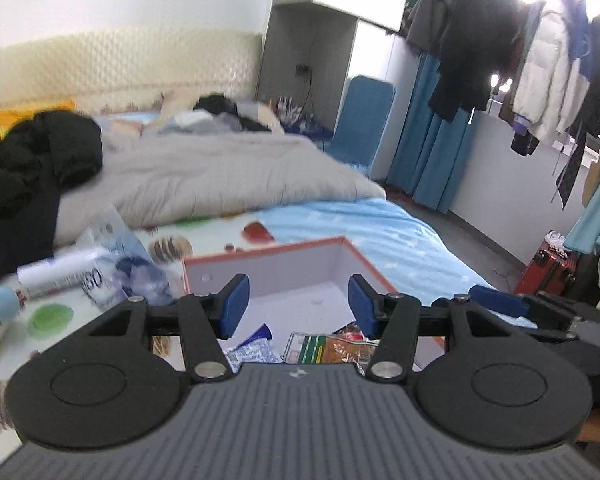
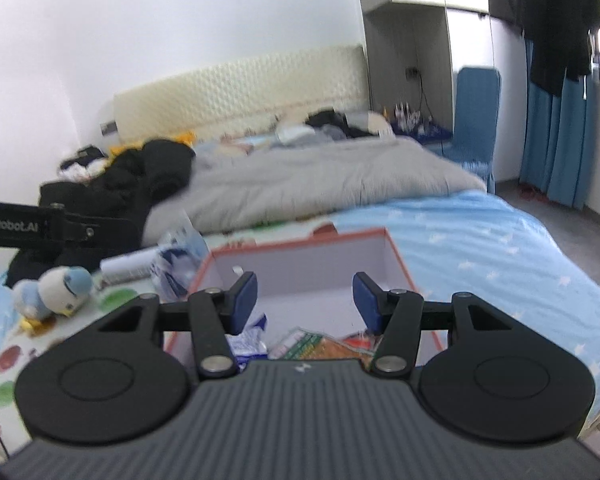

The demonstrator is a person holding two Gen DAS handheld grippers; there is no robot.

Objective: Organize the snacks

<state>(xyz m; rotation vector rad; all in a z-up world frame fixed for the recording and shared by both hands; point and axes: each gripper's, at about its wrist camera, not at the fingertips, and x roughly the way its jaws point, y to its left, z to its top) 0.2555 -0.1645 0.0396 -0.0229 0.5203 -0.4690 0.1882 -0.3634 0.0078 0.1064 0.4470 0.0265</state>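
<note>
A: Bedroom, cluttered. Bed (image 1: 380, 232) under a blue star-print sheet, with a grey duvet (image 1: 220, 168) bunched toward the cream headboard (image 1: 120, 64).

B: Black jacket (image 1: 28, 168) heaped on the left side. Coats (image 1: 540, 60) hanging on a rack at the right, blue curtains (image 1: 428, 152) below.

A: Near the foot of the bed, an open box (image 1: 284, 268) with an orange rim and pale walls.

B: Inside, at least 3 snacks: a blue-and-white packet (image 1: 252, 350), a green-labelled packet (image 1: 308, 350), an orange packet (image 1: 348, 350) beside it.

A: More packets (image 1: 112, 264) piled outside, just left of the box. Past those, a plush toy (image 2: 56, 288) with a blue cap.

B: Left tongs (image 1: 296, 304) hovering above the box, blue pads (image 1: 234, 300) apart, nothing between.

A: Right tongs (image 2: 305, 300) likewise: parted about halfway, gripping nothing, over the same box.

B: Both sets empty, then. Snacks lying loose on the box floor, clear of the pads.

A: Right tongs also visible from the left wrist view, just beside, at the right edge.
</note>
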